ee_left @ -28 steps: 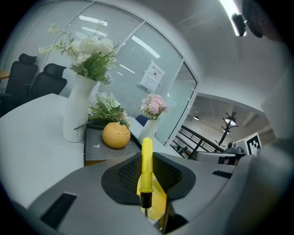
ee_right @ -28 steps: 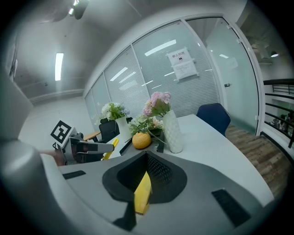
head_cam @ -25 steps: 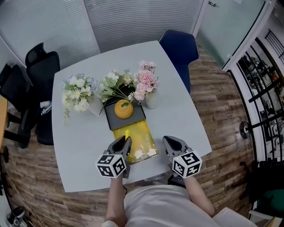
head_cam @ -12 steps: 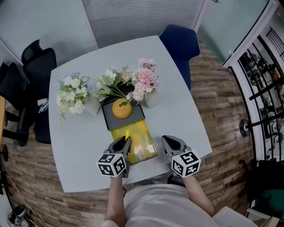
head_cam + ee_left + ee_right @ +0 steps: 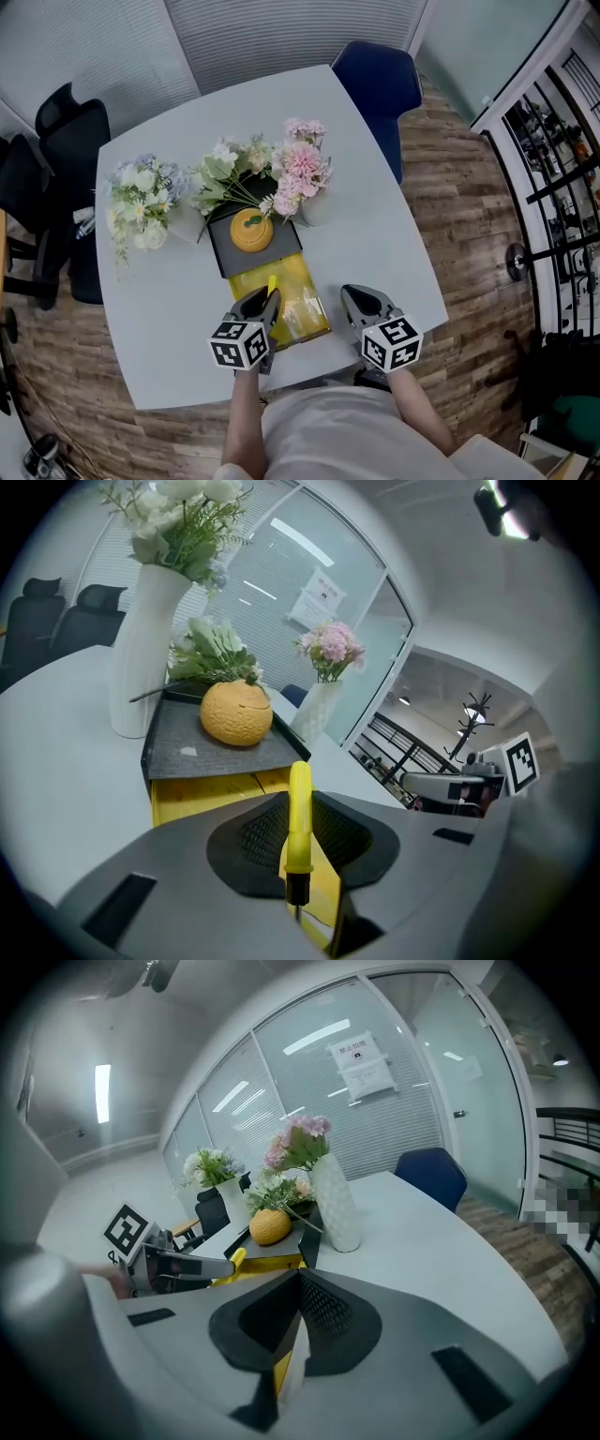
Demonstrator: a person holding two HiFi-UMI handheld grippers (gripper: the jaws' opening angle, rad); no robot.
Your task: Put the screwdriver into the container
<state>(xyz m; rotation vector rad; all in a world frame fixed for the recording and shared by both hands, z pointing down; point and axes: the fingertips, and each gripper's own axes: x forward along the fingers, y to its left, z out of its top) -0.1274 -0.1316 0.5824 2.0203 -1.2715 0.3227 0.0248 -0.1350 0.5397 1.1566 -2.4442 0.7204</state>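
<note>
A yellow-handled screwdriver [image 5: 272, 284] [image 5: 299, 813] is clamped in my left gripper [image 5: 266, 305] [image 5: 298, 838], handle pointing forward and the metal shaft back between the pads. It hangs over the near left part of the open yellow container [image 5: 298, 302] [image 5: 197, 797], which sticks out from under a dark grey tray [image 5: 246, 258] [image 5: 211, 741]. An orange round fruit [image 5: 251, 231] [image 5: 236, 712] sits on that tray. My right gripper [image 5: 354, 302] [image 5: 295, 1321] is shut and holds nothing, just right of the container. From the right gripper view, the left gripper [image 5: 178, 1267] and screwdriver [image 5: 232, 1260] show at left.
Behind the tray stand a white vase with white flowers [image 5: 136, 202], a green bunch [image 5: 230, 173] and a vase of pink flowers [image 5: 302, 169]. A blue chair [image 5: 375, 84] is at the table's far side and black chairs [image 5: 56, 141] are at the left. The table's front edge [image 5: 309, 367] is close to the person.
Both grippers have sunk a little toward the table. The head view has swung, so flowers and tray sit further left. The screwdriver stays gripped in the left jaws.
</note>
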